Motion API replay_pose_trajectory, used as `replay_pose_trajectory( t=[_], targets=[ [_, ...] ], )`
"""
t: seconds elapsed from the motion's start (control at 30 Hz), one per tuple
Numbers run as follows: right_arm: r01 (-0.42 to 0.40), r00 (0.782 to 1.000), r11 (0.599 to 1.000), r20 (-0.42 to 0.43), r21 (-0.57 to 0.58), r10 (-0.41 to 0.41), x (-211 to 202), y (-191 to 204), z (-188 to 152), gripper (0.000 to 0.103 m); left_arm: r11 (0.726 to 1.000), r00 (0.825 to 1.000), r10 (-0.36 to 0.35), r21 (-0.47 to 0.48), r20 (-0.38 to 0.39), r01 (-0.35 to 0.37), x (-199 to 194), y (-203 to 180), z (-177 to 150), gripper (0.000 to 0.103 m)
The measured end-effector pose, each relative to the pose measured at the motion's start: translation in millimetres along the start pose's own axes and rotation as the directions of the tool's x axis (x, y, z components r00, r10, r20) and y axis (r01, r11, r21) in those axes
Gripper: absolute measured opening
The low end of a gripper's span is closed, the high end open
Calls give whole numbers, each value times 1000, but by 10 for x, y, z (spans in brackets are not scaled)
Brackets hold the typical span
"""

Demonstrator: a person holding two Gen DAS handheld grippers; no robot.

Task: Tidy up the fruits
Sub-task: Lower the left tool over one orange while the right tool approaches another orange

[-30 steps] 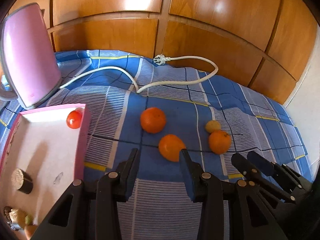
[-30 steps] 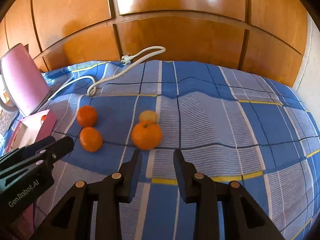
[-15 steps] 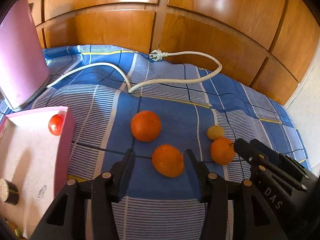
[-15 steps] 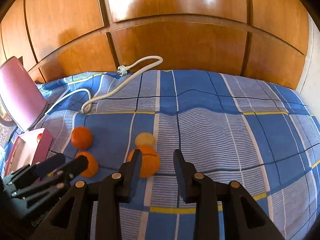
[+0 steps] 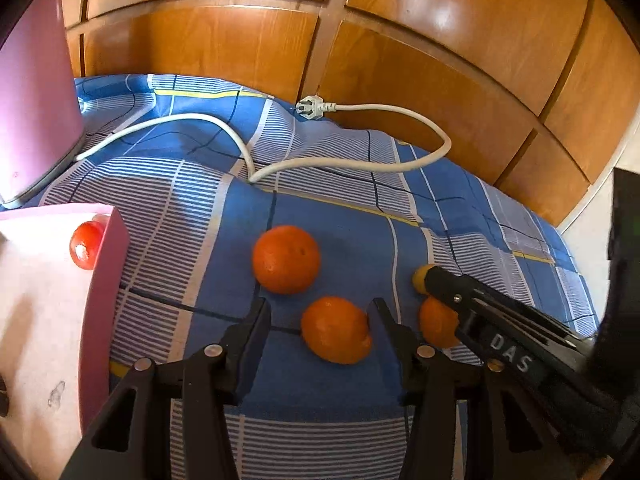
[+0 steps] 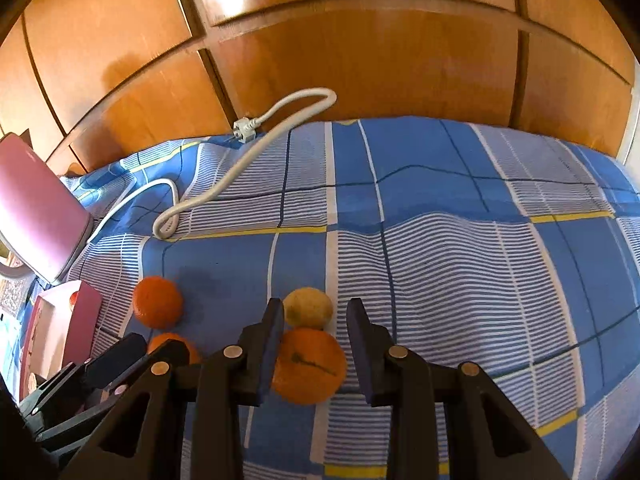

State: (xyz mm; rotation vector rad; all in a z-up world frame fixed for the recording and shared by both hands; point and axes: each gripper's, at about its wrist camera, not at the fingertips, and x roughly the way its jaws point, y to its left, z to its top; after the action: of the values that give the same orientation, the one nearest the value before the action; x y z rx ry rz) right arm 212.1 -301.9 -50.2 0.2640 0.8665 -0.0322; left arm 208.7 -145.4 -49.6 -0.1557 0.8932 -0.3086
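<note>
Three oranges and a small yellow fruit lie on the blue checked cloth. My left gripper (image 5: 320,312) is open, its jaws on either side of the near orange (image 5: 335,330). A second orange (image 5: 286,259) lies just beyond it. My right gripper (image 6: 315,314) is open around the third orange (image 6: 309,366), with the yellow fruit (image 6: 308,307) just past its fingertips. The right gripper also shows in the left wrist view (image 5: 444,284), partly hiding that orange (image 5: 438,322). A red tomato (image 5: 85,245) sits in the pink tray (image 5: 102,300) at left.
A pink kettle (image 5: 34,112) stands at the far left with its white cord and plug (image 5: 312,107) looping across the cloth. Wooden cabinet panels (image 6: 360,52) close off the back. The left gripper shows at lower left of the right wrist view (image 6: 132,354).
Both grippers have moved forward and down, so each orange now lies between open jaws. The fruits have not moved.
</note>
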Motion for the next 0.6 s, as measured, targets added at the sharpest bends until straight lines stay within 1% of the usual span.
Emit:
replay_pose_trajectory(
  t=[0.07,0.2,0.33,0.43,0.6],
  targets=[
    [-7,1000,1000,-5,9,7,45,-3,16,33,1000,1000,-17,-12,-3,17,21,25,2,51],
    [-57,998,997,-29,45,58,135,-27,43,33,997,998,-56,-54,-17,55,55,81,11,50],
    [-56,998,998,-33,35,57,146,10,44,33,996,997,-82,-33,-15,81,25,22,-9,35],
    [-51,998,998,-39,26,52,134,6,32,31,997,997,-78,-17,-12,78,2,-9,-37,34],
    [-62,998,997,-27,35,63,68,-46,-16,30,996,996,-83,-12,-12,83,-51,-14,-102,34]
  ],
)
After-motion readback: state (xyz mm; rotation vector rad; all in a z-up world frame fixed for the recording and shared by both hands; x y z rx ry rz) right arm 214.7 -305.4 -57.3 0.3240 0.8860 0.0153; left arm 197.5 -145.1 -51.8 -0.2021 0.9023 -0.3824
